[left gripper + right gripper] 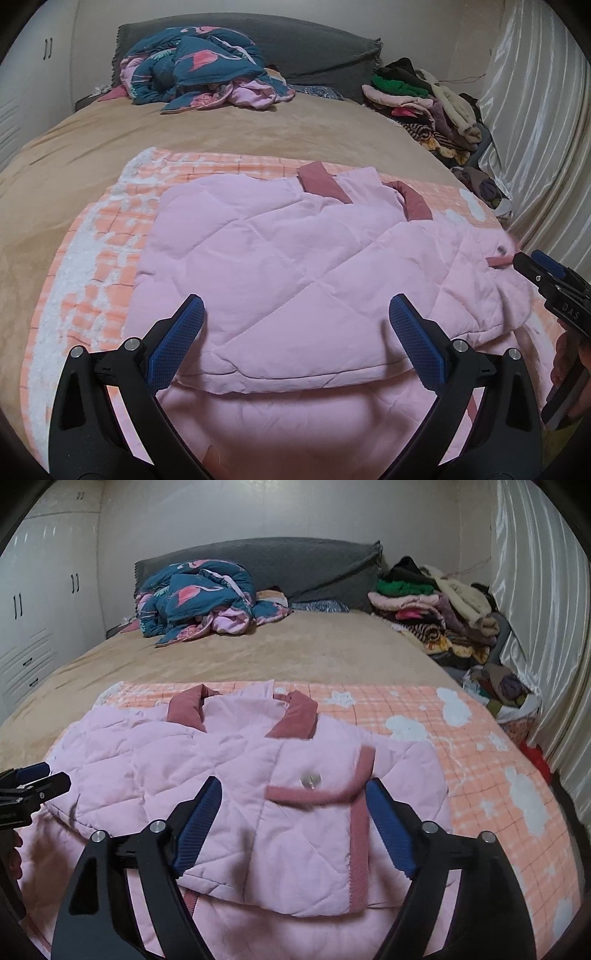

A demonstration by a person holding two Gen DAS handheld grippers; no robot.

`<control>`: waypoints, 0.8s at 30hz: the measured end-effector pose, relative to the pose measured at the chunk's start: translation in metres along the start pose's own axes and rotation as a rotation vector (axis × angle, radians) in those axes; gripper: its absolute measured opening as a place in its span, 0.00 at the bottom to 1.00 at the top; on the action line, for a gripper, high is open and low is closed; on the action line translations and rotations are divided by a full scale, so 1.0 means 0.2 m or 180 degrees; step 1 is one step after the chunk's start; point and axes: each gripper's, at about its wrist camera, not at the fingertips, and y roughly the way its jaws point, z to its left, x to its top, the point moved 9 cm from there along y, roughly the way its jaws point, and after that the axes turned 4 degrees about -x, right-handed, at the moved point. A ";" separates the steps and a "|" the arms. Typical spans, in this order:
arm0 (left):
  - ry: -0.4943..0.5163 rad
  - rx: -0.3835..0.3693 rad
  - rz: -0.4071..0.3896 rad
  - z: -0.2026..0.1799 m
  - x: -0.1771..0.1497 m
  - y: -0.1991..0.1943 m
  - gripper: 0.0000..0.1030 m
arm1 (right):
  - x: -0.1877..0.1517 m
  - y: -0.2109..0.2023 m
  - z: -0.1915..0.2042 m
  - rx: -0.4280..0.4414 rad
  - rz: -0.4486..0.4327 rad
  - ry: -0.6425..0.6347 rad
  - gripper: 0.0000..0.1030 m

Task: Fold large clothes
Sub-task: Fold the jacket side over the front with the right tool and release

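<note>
- my left gripper [297, 325] hangs spread wide over the pink quilted jacket [295, 254], holding nothing.
- my right gripper [293, 814] is spread too, its blue pads either side of the pocket flap [314, 792], not pressing.
- the jacket lies partly folded on the peach checked blanket [480, 760].
- risk: pinching only the top layer would drag the fold askew; padding may spring open.
</note>
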 end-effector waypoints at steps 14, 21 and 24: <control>-0.0087 0.0045 0.0216 0.06 -0.13 0.17 0.92 | 0.10 -0.02 0.25 0.0222 -0.0053 -0.0296 0.90; -0.0091 0.0036 0.0216 0.06 -0.13 0.17 0.92 | -0.03 0.25 0.36 0.0267 0.0626 -0.0373 0.90; -0.0093 0.0034 0.0217 0.06 -0.13 0.17 0.92 | -0.10 0.35 0.37 0.0215 0.0844 -0.0418 0.91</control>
